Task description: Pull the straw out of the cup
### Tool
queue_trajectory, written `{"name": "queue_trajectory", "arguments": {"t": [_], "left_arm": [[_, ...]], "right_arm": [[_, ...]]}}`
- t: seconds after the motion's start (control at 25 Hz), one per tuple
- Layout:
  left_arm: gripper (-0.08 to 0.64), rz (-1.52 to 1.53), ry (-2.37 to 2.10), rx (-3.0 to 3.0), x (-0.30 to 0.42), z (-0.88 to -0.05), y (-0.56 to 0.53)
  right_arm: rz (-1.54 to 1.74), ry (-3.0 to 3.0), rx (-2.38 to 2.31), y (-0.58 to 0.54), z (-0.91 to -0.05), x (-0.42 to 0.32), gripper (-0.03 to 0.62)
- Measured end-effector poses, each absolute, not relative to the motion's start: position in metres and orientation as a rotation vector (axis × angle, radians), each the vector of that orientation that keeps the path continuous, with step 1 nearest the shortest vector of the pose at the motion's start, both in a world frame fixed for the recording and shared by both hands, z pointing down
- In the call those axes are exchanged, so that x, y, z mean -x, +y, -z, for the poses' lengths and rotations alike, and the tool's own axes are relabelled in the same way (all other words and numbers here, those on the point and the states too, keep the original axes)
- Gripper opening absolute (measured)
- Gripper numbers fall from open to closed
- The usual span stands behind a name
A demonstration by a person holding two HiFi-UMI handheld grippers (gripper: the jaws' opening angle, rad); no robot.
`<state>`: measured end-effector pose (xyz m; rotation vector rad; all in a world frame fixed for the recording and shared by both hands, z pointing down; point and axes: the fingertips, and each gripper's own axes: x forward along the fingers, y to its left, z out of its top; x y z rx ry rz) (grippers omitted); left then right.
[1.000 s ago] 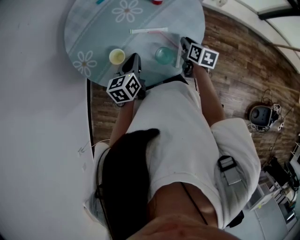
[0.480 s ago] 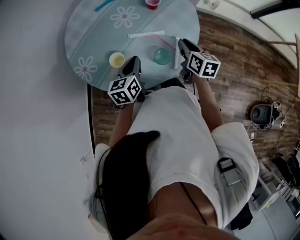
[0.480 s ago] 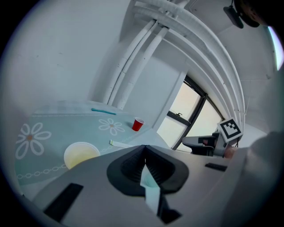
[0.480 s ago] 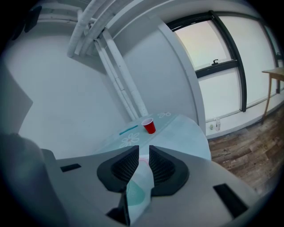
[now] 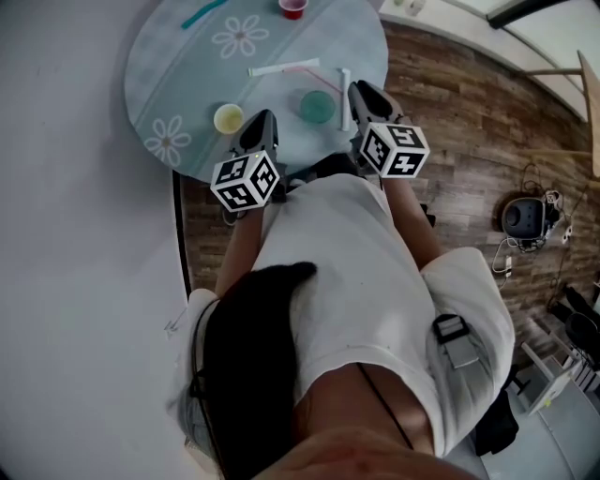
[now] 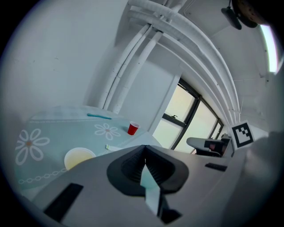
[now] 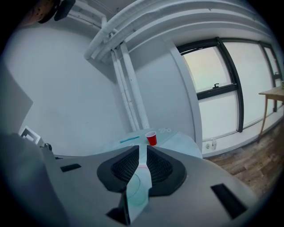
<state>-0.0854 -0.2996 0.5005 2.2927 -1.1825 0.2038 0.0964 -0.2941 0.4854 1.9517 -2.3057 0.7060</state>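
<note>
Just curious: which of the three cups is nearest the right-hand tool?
The green cup, right beside the right gripper; the yellow cup sits by the left gripper, the red cup at the far edge.

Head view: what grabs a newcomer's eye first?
The round table with its pale blue flowered cloth fills the top of the view. Over its near edge are two grippers with black-and-white marker cubes, the left gripper by a yellow cup. The right gripper grips a white straw beside the green cup, not in it.
</note>
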Motion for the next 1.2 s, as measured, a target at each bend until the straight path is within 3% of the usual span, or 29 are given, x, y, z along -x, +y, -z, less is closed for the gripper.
{"name": "queue_trajectory", "arguments": {"t": [1.2], "left_arm": [[0.009,-0.199,-1.091,-2.401,0.078,-0.485,-0.257]], "right_arm": [[-0.638,-2.306,-1.802,-0.239,-0.501,-0.025,0.048]]}}
